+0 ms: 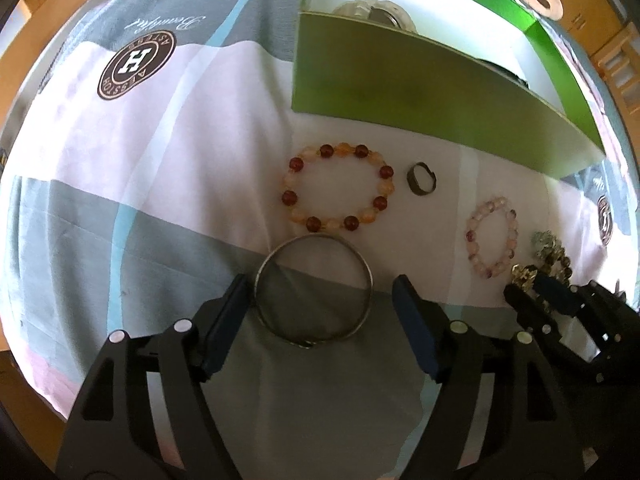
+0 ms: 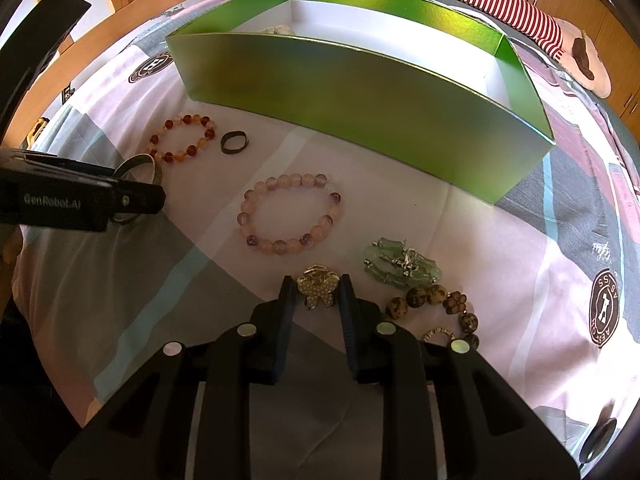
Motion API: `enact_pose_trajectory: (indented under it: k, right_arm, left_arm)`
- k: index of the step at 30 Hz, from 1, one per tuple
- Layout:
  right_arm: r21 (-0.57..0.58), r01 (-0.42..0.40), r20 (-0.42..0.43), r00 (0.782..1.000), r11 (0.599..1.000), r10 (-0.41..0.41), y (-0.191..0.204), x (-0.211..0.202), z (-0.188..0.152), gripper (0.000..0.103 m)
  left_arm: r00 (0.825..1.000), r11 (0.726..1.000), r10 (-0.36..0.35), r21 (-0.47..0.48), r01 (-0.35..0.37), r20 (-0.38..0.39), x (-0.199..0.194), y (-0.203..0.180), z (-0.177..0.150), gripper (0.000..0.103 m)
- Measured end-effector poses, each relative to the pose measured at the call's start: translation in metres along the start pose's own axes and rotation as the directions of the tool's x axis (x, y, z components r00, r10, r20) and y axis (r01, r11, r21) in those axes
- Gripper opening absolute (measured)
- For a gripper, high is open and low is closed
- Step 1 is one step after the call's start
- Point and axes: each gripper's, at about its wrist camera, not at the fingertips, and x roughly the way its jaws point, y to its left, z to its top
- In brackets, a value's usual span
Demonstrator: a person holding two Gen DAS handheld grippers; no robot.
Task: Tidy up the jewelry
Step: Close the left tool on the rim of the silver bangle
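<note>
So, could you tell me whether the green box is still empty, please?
Not empty: the green box is open-topped, and a pale beaded piece already lies inside. The rest of its floor is hidden.

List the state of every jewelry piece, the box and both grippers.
green box: open, lidless
metal bangle: flat, between open left gripper fingers
butterfly clip: between right gripper fingers
red-orange bracelet: flat, untouched
pink bracelet: flat, untouched
dark ring: untouched

A thin silver bangle (image 1: 314, 290) lay flat on the bed, and just past it lay a red and orange bead bracelet (image 1: 338, 188) and a small dark ring (image 1: 421, 179). Nearby were a pink bead bracelet (image 2: 290, 212), a gold butterfly clip (image 2: 317, 286), a green bracelet (image 2: 400, 268) and a brown bead bracelet (image 2: 436, 308). The green box (image 2: 360, 92) stood open behind them.
</note>
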Motion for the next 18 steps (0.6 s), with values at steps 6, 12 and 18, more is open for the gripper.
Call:
enact_pose_trajectory:
  k: [6,12,18]
  right_arm:
    - [0.023,-0.003,0.017,1.0,1.0,0.002,-0.003,-0.004,0.0,0.021]
    - [0.046,-0.008,0.026,1.0,0.999,0.007,-0.008,-0.008,0.001,0.021]
    - [0.029,-0.007,0.011,1.0,1.0,0.006,-0.006,-0.006,0.0,0.021]
  left_arm:
    - [0.999,0.999,-0.031,-0.036,0.031,0.017,-0.005,0.018,0.004,0.06]
    - [0.995,0.999,-0.037,-0.012,0.038,0.088,-0.021,0.015,0.005,0.06]
    - [0.995,0.999,-0.022,0.033,0.019,0.095,-0.02,0.006,0.002,0.06]
